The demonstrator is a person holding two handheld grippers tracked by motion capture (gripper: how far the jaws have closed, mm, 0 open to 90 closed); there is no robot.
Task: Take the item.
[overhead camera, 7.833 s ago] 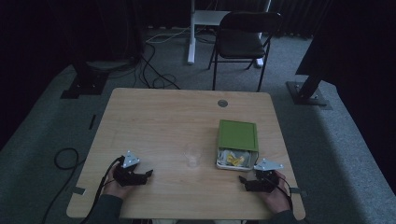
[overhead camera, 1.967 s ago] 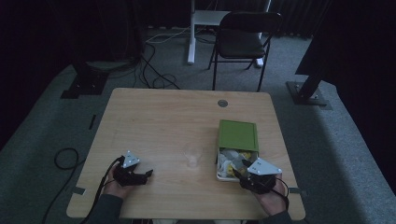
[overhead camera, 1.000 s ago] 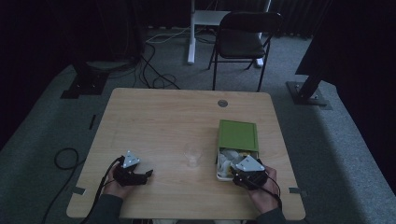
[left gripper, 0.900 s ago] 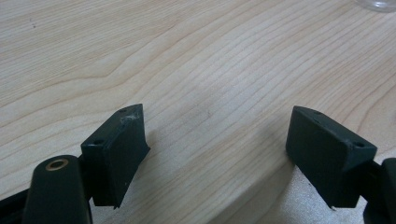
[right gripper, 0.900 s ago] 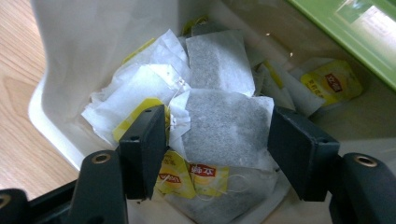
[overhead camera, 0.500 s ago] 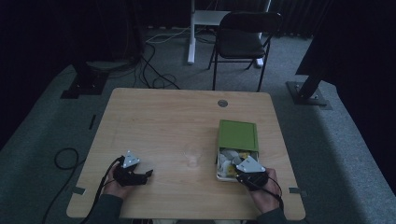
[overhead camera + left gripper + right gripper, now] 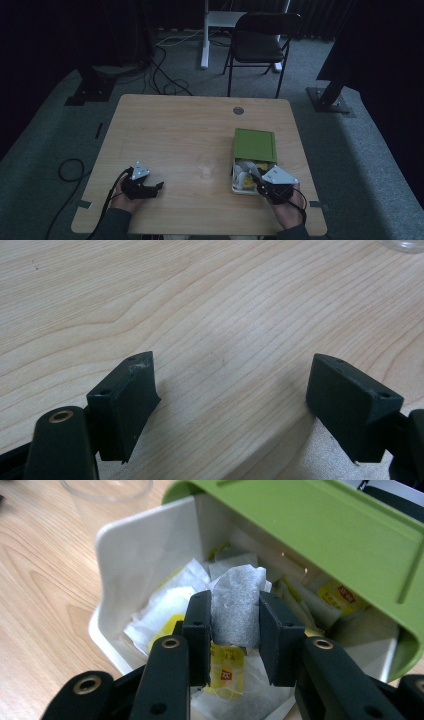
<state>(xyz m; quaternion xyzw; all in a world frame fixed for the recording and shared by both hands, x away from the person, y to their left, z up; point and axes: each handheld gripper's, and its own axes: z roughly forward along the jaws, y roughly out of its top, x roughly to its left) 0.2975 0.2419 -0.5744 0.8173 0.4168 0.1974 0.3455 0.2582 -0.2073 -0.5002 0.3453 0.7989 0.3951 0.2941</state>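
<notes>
A white box (image 7: 145,545) with a green lid (image 7: 320,525) slid partly back holds several tea bags. My right gripper (image 7: 234,625) reaches into its open near end. Its jaws have just been closing and now press on a white tea bag (image 7: 235,607) standing between the pads. From above, that right gripper (image 7: 255,181) sits over the box (image 7: 233,176), near the lid (image 7: 255,145). My left gripper (image 7: 159,186) rests at the table's near left. Its jaws stand open (image 7: 232,375) over bare wood with nothing between them.
A clear glass (image 7: 205,167) stands on the table (image 7: 175,125) just left of the box; its rim also shows in the right gripper view (image 7: 107,487). A folding chair (image 7: 260,45) and cables lie beyond the far edge.
My right gripper came from the table's near right edge to the box's open end and closed on a tea bag. The left hand stayed put.
</notes>
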